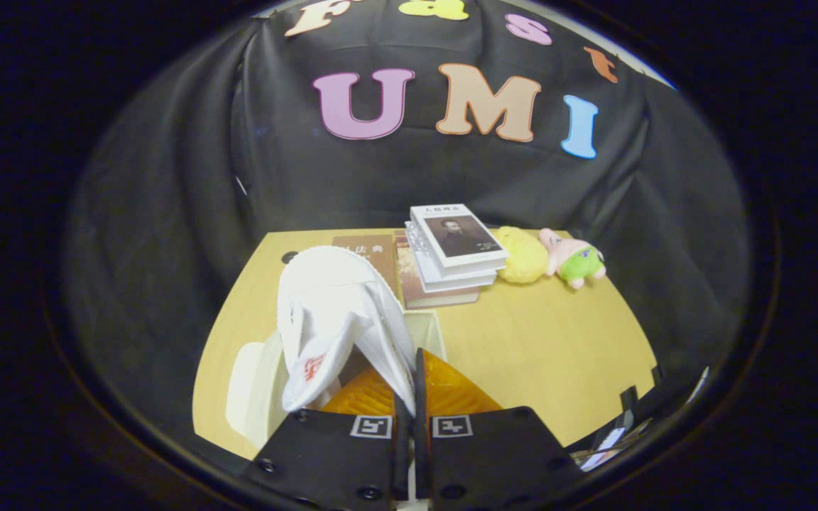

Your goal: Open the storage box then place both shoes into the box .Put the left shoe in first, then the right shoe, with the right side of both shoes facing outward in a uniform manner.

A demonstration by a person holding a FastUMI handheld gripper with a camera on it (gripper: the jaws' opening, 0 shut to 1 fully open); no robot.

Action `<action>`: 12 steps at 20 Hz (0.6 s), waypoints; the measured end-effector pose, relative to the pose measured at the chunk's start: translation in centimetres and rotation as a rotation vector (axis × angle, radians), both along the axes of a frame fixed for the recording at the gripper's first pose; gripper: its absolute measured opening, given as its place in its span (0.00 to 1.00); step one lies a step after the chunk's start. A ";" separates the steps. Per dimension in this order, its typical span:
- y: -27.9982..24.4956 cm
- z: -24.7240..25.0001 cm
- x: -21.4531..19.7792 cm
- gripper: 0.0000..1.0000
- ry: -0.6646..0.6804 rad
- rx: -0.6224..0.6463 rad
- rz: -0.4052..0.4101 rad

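Now my gripper [411, 397] is clenched on the white fabric shoe's [341, 319] edge — it hangs leftward, sole up, above the orange translucent storage box [451, 394].

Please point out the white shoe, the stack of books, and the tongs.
White fabric shoe [338, 312], gripper view: upper side.
Stack of white-covered books [455, 248], gripper view: top cover.
Tongs [410, 408], gripper view: between the fingertips, shut on the shoe.
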State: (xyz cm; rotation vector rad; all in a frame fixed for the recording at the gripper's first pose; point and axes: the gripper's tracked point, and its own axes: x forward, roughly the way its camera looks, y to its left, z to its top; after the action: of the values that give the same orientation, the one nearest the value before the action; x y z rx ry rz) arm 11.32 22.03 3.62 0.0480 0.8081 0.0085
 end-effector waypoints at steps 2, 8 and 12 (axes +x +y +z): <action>0.1 -2.1 -0.1 0.07 0.033 0.017 -0.026; -3.0 -8.8 -0.6 0.07 0.150 -0.083 -0.072; -2.7 -11.9 0.0 0.07 0.206 -0.051 -0.061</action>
State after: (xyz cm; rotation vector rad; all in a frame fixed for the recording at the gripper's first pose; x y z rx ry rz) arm 11.37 19.32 -8.31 0.0252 1.0122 -0.0763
